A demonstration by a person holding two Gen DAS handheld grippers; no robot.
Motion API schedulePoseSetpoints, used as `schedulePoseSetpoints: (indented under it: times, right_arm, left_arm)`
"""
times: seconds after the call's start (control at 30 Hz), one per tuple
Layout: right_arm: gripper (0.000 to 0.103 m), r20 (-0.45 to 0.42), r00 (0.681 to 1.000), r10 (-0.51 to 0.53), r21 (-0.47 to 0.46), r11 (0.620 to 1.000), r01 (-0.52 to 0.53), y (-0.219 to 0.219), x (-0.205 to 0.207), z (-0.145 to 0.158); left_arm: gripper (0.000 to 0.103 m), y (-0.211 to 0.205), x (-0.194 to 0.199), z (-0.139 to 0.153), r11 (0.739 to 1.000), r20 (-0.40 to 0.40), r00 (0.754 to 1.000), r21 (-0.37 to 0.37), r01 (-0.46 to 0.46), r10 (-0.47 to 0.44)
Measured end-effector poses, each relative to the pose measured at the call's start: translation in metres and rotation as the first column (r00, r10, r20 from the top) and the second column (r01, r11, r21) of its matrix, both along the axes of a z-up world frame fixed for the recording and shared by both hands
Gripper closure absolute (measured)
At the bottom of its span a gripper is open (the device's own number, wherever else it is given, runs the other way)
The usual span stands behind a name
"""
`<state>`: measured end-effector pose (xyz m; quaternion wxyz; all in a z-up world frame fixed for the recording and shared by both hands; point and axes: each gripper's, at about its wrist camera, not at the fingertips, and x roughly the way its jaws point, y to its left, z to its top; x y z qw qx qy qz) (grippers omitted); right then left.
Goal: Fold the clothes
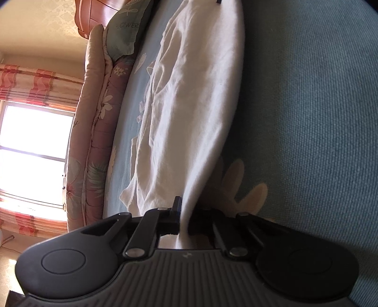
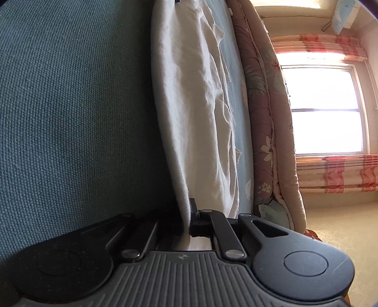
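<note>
A white garment [image 1: 189,113] lies stretched along the teal bed sheet [image 1: 307,118]; both views are rolled sideways. My left gripper [image 1: 183,212] is shut on one end of the garment's near edge, the cloth running between its black fingers. In the right wrist view the same white garment [image 2: 196,118] stretches away from my right gripper [image 2: 187,212], which is shut on the other end of that edge. The held edge looks taut between the two grippers; the far gripper's tip shows as a dark speck [image 1: 218,2] at the top. The rest of the cloth lies wrinkled on the sheet.
A rolled floral quilt [image 1: 94,146] lies along the bed beyond the garment, with a pillow [image 1: 125,30] at one end. A wooden headboard [image 1: 94,14], a bright window [image 2: 323,108] with pink striped curtains [image 2: 330,172] and pale flooring [image 2: 335,224] lie past the bed.
</note>
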<state>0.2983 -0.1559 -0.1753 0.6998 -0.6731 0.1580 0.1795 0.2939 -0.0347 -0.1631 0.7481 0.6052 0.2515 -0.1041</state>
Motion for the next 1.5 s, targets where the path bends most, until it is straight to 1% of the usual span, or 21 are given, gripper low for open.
schedulePoseSetpoints:
  times: [0.2, 0.23, 0.4, 0.53, 0.67, 0.8, 0.97, 1.07, 1.1, 1.17, 1.2, 1.23, 1.27, 1.3, 1.37, 1.4, 1.5]
  right_arm:
    - [0.094, -0.005, 1.0, -0.015, -0.009, 1.0, 0.015, 0.003, 0.001, 0.001]
    - [0.095, -0.009, 1.0, -0.014, -0.013, 1.0, 0.014, 0.003, 0.002, 0.002]
    - [0.096, -0.047, 0.999, -0.016, 0.007, 1.0, 0.016, 0.002, -0.002, 0.013]
    - [0.096, -0.055, 0.998, -0.011, 0.017, 1.0, 0.012, 0.002, -0.014, 0.024]
    - [0.096, -0.063, 0.998, -0.007, 0.028, 1.0, 0.009, 0.002, -0.025, 0.034]
    - [0.097, -0.071, 0.997, -0.003, 0.037, 0.999, 0.006, 0.001, -0.037, 0.043]
    - [0.097, -0.068, 0.997, -0.021, 0.035, 0.999, 0.024, -0.004, -0.052, 0.039]
    - [0.095, -0.067, 0.997, -0.032, 0.034, 0.999, 0.034, -0.007, -0.061, 0.037]
    - [0.092, -0.067, 0.997, -0.036, 0.034, 0.999, 0.038, -0.008, -0.064, 0.037]
    - [0.078, -0.066, 0.997, -0.043, 0.033, 0.998, 0.045, -0.01, -0.07, 0.035]
    - [0.064, -0.065, 0.997, -0.047, 0.033, 0.998, 0.049, -0.011, -0.073, 0.034]
    - [0.053, -0.065, 0.997, -0.05, 0.032, 0.998, 0.052, -0.012, -0.076, 0.034]
    - [0.049, -0.064, 0.996, -0.054, 0.032, 0.998, 0.056, -0.013, -0.079, 0.033]
    - [0.049, -0.064, 0.996, -0.057, 0.032, 0.998, 0.059, -0.014, -0.082, 0.032]
    - [0.049, -0.062, 0.996, -0.065, 0.033, 0.997, 0.067, -0.015, -0.087, 0.031]
    - [0.049, -0.058, 0.996, -0.072, 0.038, 0.997, 0.074, -0.014, -0.083, 0.031]
    - [0.049, -0.032, 0.996, -0.079, 0.04, 0.996, 0.08, -0.011, -0.068, 0.028]
  left_arm:
    - [0.103, 0.002, 0.001, 0.002, 1.0, 0.0, 1.0, 0.0, 0.01, -0.01]
    - [0.103, 0.003, 0.002, 0.003, 1.0, -0.003, 1.0, 0.002, 0.012, -0.012]
    - [0.103, 0.005, -0.003, 0.009, 0.999, 0.0, 0.999, 0.009, 0.035, -0.035]
    - [0.103, 0.006, -0.01, 0.017, 0.999, 0.008, 0.999, 0.008, 0.04, -0.04]
    - [0.103, 0.005, -0.02, 0.026, 0.999, 0.011, 0.999, 0.013, 0.047, -0.047]
    - [0.103, 0.005, -0.037, 0.035, 0.998, 0.013, 0.998, 0.019, 0.055, -0.055]
    - [0.103, 0.006, -0.059, 0.04, 0.997, 0.025, 0.998, 0.049, 0.054, -0.055]
    - [0.092, 0.006, -0.067, 0.038, 0.998, 0.02, 0.999, 0.054, 0.045, -0.046]
    - [0.092, 0.006, -0.07, 0.037, 0.998, 0.016, 0.999, 0.053, 0.04, -0.041]
    - [0.09, 0.005, -0.075, 0.033, 0.997, 0.016, 0.999, 0.061, 0.044, -0.045]
    - [0.086, 0.005, -0.078, 0.031, 0.996, 0.017, 0.998, 0.073, 0.051, -0.053]
    - [0.081, 0.005, -0.08, 0.027, 0.994, 0.027, 0.998, 0.088, 0.061, -0.063]
    - [0.065, 0.004, -0.081, 0.023, 0.992, 0.035, 0.997, 0.106, 0.065, -0.069]
    - [0.054, 0.005, -0.08, 0.02, 0.991, 0.039, 0.997, 0.113, 0.067, -0.072]
    - [0.053, 0.006, -0.075, 0.016, 0.991, 0.036, 0.997, 0.116, 0.064, -0.069]
    - [0.053, 0.006, -0.072, 0.014, 0.992, 0.026, 0.998, 0.112, 0.058, -0.061]
    - [0.054, 0.005, -0.061, 0.011, 0.992, 0.045, 0.997, 0.111, 0.065, -0.07]
